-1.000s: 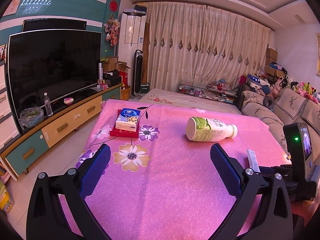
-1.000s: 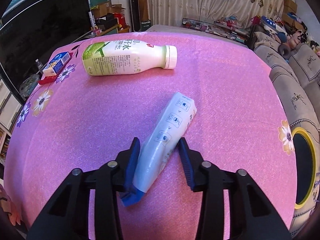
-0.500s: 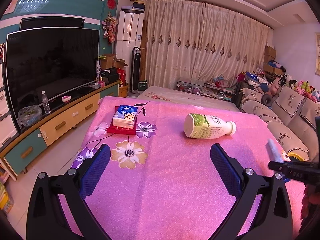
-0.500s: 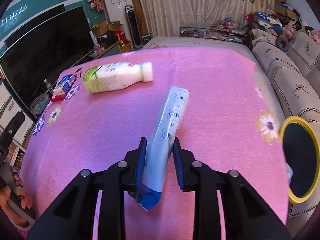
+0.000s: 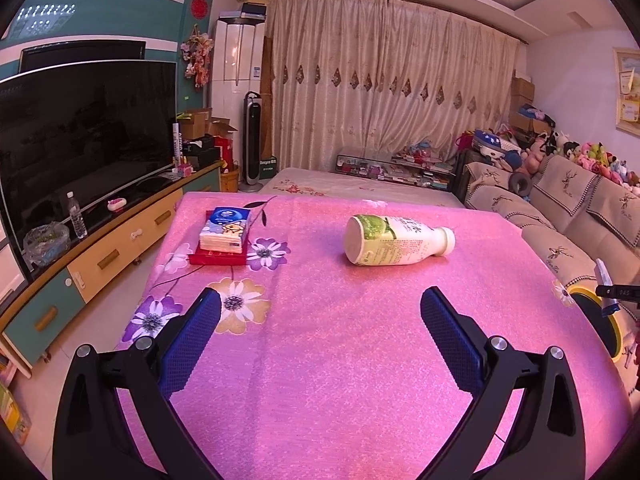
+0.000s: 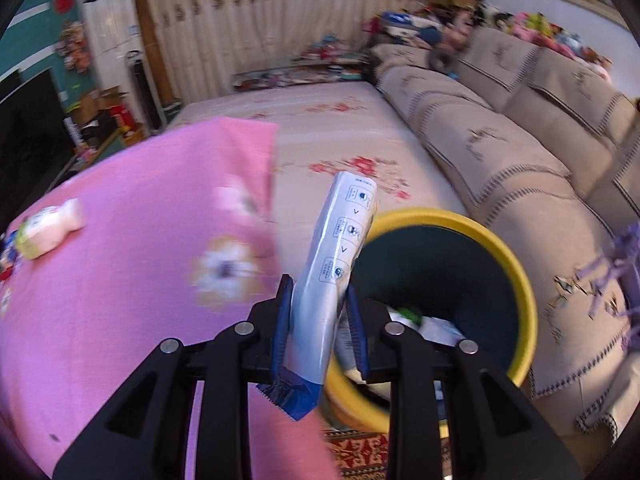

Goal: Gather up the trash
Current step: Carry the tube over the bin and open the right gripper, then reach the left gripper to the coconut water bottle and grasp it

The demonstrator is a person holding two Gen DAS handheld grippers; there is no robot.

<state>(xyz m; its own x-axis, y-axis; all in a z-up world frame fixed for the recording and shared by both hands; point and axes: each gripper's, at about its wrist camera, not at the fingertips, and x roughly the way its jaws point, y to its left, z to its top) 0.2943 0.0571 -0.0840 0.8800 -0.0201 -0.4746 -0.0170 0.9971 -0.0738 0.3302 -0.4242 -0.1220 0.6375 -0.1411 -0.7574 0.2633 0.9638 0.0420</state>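
Left tool (image 5: 320, 320) agape — right tool (image 6: 320, 308) clamped

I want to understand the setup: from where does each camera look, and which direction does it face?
Left wrist: on the open left gripper, facing across the pink table; its fingers show.
Right wrist: on the right gripper, facing the yellow-rimmed bin; fingers squeeze a wrapper.
Shared: the milk bottle, table, bin.

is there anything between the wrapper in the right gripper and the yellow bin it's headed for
Nothing visible blocks it. The right gripper holds the silver wrapper by the near rim of the yellow bin, whose mouth is open, with some trash already lying low inside.
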